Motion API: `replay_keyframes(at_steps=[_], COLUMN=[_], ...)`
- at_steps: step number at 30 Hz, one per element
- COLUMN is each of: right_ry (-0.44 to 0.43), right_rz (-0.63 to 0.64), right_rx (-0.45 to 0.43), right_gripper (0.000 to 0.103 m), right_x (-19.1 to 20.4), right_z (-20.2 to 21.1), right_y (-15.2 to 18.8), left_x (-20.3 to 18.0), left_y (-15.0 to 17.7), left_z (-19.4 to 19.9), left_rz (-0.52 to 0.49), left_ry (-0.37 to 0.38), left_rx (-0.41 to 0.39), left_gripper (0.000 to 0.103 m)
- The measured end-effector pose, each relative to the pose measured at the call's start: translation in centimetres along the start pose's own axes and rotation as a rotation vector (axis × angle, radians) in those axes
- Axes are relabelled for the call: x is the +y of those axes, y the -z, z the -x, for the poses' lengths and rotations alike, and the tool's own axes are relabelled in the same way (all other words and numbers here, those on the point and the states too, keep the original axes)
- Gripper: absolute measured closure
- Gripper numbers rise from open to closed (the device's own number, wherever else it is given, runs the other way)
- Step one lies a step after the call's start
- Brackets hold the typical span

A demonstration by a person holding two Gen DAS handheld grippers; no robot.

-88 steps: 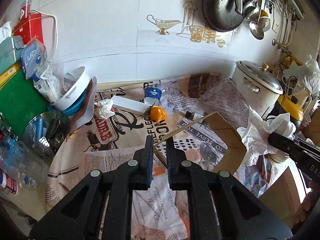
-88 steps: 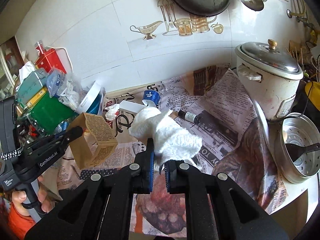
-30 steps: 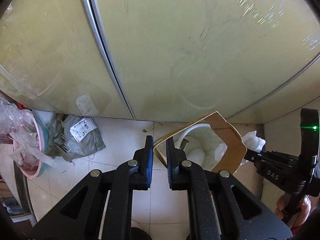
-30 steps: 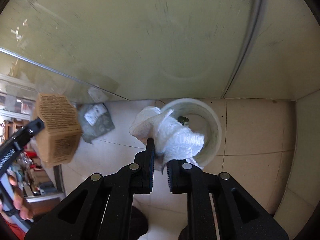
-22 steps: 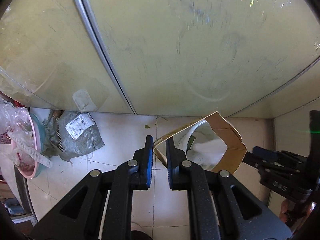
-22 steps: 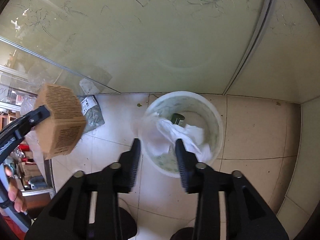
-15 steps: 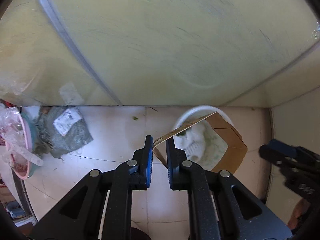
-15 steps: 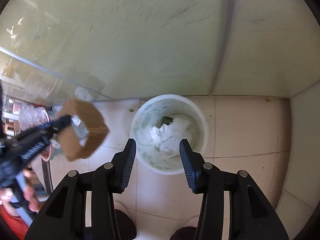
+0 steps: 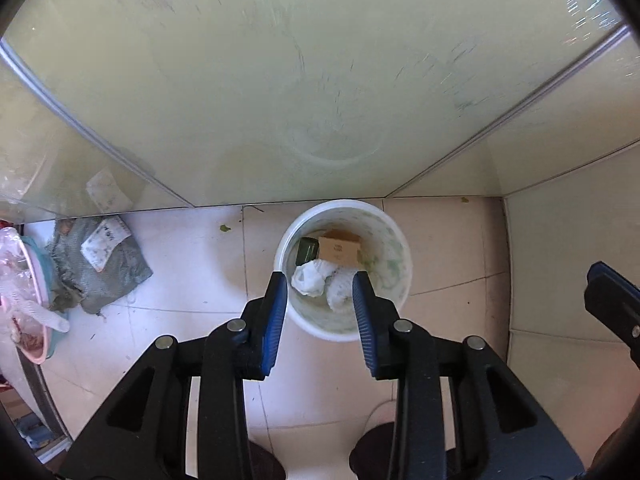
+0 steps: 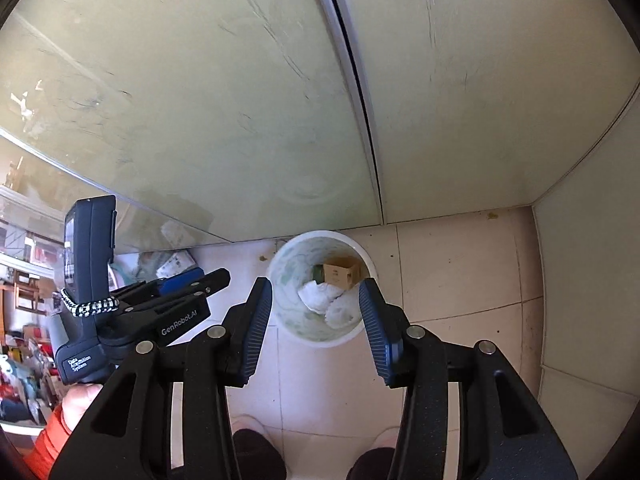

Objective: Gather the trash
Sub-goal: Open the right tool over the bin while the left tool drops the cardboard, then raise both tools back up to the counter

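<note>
A white trash bin (image 9: 402, 276) stands on the tiled floor against a glass door; it also shows in the right wrist view (image 10: 280, 280). Inside lie a brown cardboard box (image 9: 339, 251), crumpled white paper towels (image 9: 310, 278) and a dark green item (image 9: 306, 250). The box (image 10: 340, 274) and towels (image 10: 320, 296) show in the right wrist view too. My left gripper (image 9: 320, 292) is open and empty above the bin. My right gripper (image 10: 316, 300) is open and empty above the bin. The left gripper's body (image 10: 168, 304) shows at the left of the right wrist view.
A grey crumpled bag with a white label (image 9: 100, 264) lies on the floor left of the bin. A pink basin with plastic (image 9: 24, 292) sits at the far left. A glass sliding door (image 9: 280, 80) stands behind the bin. A wall (image 9: 568, 280) is on the right.
My left gripper opened and the cardboard box dropped into the bin. Earlier my right gripper opened and the white paper towels fell in. Both grippers had swung from the counter to the floor bin.
</note>
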State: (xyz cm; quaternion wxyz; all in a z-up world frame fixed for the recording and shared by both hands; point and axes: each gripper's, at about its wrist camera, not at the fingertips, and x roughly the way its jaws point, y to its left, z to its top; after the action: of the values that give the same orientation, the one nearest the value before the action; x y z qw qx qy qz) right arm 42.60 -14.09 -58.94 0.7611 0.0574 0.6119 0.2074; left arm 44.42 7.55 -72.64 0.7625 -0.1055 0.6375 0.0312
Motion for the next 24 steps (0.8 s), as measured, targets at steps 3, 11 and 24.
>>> replay_keyframes(at_steps=[3, 11, 24], right_ry=[0.002, 0.007, -0.015], right_rz=[0.003, -0.004, 0.09], right_rx=[-0.006, -0.045, -0.224], right_gripper=[0.061, 0.061, 0.053], right_x=[1.1, 4.1, 9.0], right_z=[2.3, 13.0, 33.7], right_y=[-0.3, -1.7, -3.4], left_x=[0.0, -0.4, -4.4], left_y=[0.1, 0.6, 1.4], left_z=[4.3, 19.0, 44.3], left_rz=[-0.002, 0.008, -0.006], left_ry=[0.002, 0.023, 0.078], left_rx=[-0.01, -0.077, -0.315], left_gripper=[0.069, 0.057, 0.042])
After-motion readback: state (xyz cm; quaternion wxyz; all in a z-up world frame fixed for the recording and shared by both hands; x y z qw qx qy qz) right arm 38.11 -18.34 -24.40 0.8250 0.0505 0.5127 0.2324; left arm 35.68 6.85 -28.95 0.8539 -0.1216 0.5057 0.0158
